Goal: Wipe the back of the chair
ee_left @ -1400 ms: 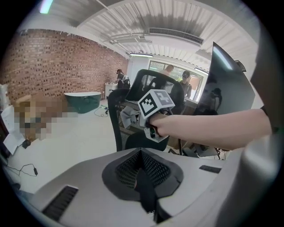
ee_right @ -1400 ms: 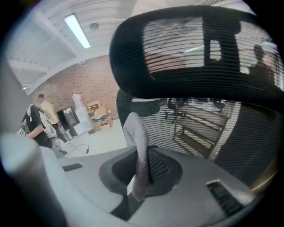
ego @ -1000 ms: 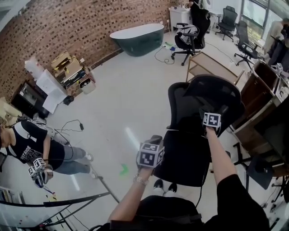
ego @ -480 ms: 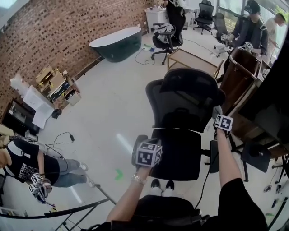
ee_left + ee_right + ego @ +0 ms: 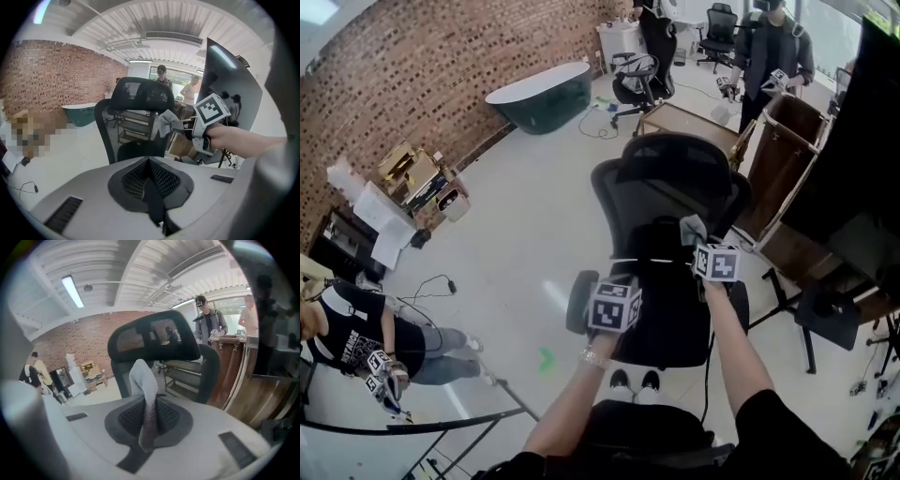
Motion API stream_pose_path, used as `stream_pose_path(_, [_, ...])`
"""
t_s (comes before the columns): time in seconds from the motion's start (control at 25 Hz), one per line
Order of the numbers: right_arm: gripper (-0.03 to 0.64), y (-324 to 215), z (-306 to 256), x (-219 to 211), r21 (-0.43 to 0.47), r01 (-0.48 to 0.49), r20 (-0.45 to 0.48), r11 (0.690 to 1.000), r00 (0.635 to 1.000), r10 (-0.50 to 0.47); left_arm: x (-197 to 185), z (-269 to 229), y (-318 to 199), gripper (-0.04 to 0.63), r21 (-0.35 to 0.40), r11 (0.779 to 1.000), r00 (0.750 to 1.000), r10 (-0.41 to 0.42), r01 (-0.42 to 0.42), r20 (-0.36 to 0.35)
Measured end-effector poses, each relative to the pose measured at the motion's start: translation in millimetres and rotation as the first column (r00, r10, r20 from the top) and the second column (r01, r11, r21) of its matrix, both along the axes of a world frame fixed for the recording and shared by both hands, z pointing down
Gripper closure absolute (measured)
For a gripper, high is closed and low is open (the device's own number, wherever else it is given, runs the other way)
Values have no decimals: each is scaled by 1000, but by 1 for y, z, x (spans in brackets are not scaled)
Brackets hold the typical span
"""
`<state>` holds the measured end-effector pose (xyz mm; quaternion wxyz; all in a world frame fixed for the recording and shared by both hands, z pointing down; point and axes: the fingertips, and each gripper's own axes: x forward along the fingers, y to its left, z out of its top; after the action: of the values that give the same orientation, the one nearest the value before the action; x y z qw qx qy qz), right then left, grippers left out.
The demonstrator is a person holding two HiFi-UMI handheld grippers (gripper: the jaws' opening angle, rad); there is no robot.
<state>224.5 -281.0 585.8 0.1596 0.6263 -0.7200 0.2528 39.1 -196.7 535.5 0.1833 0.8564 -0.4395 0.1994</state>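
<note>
A black mesh office chair stands in front of me with its backrest and headrest upright. My right gripper is shut on a grey cloth, held against the lower middle of the backrest. In the right gripper view the cloth sticks up from the shut jaws, with the headrest behind it. My left gripper hovers by the chair's left armrest. Its jaws look shut with nothing between them. The left gripper view shows the cloth beside the backrest.
A dark green bathtub and a second office chair stand at the back by the brick wall. A person stands near a wooden cabinet at right. Another person crouches at left. Boxes line the wall.
My right gripper has carried the cloth from the chair's right side leftward to the middle of the backrest. The left gripper has stayed by the left armrest.
</note>
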Motion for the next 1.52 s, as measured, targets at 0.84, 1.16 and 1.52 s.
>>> stream_pose_path(0.84, [592,122,-34,-136,-6,35,87,999,996,-34,-14,-18,38,603,70,997,1000,27,-26,-7])
stream_pose_path(1.16, [592,175,-51,-154,25,34,47,999,998,-35,-15,-15,69,603,55,997,995,51,-47,-80])
stream_pose_path(1.52, [592,192,-64,-163,60,81,58,995,995,-85,-6,-28,81,603,88,995,998,53,-52,-17])
